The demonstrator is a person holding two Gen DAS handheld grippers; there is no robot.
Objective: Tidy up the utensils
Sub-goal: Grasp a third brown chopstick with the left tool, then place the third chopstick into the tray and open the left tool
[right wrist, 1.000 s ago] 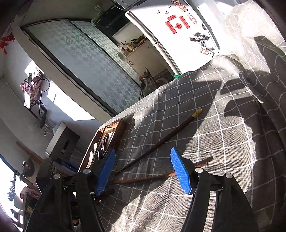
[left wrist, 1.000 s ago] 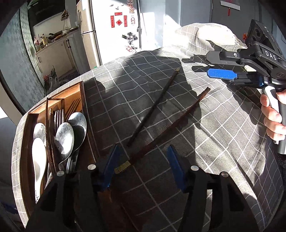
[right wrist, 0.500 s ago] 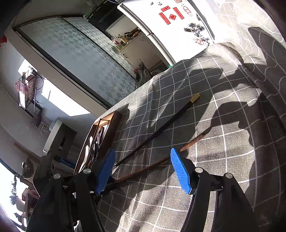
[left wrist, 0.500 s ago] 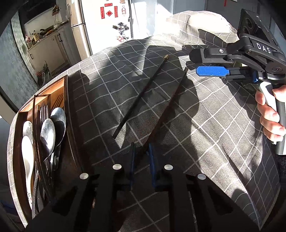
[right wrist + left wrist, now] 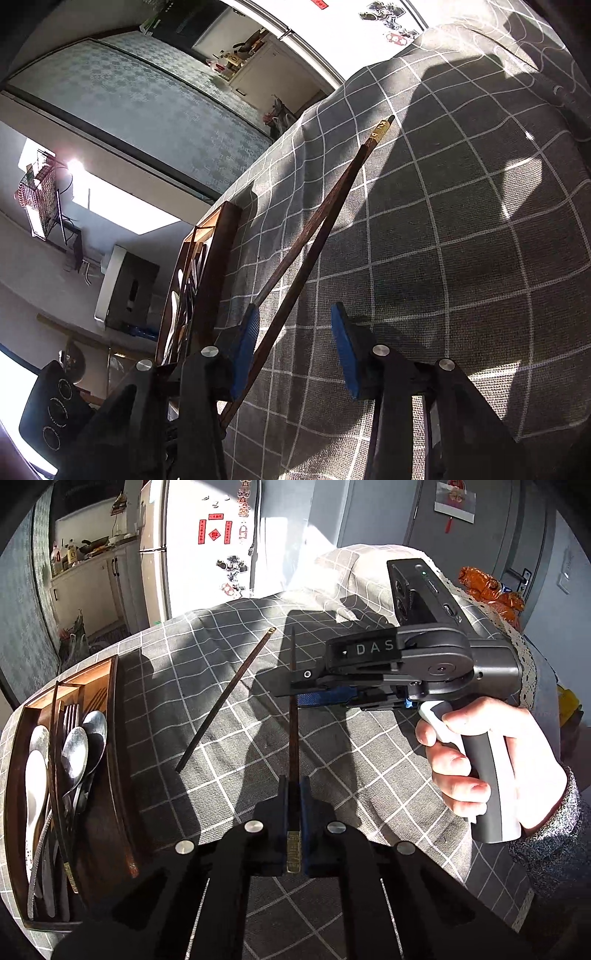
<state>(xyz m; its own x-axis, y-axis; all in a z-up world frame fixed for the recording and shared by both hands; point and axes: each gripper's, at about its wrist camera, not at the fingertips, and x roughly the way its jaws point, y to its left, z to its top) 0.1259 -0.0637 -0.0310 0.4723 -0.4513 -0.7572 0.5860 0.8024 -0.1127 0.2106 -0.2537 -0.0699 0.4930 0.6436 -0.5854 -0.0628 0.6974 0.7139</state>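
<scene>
**Left tongs clamped on one chopstick, right tongs narrowing around it**

The left tongs (image 5: pixel 294 797) were clenched on the brass-capped end of a dark brown wooden chopstick (image 5: pixel 293 738), which ran straight out ahead of them above the grey checked cloth covering the surface (image 5: pixel 369 760). Further along it, the right tongs (image 5: pixel 314 698), held in a person's hand (image 5: pixel 491 764), reached in from the right; their jaws had just been closing. In the right wrist view the same chopstick (image 5: pixel 295 295) lay between the blue pads (image 5: pixel 245 347), close to the left one, with the right pad clearly apart from it, so it was not gripped there. A second dark chopstick with a brass cap (image 5: pixel 225 698) lay on the cloth just left of the held one. Further left sat a brown wooden cutlery tray (image 5: pixel 118 738) holding metal spoons (image 5: pixel 75 749), a fork and another chopstick.
</scene>
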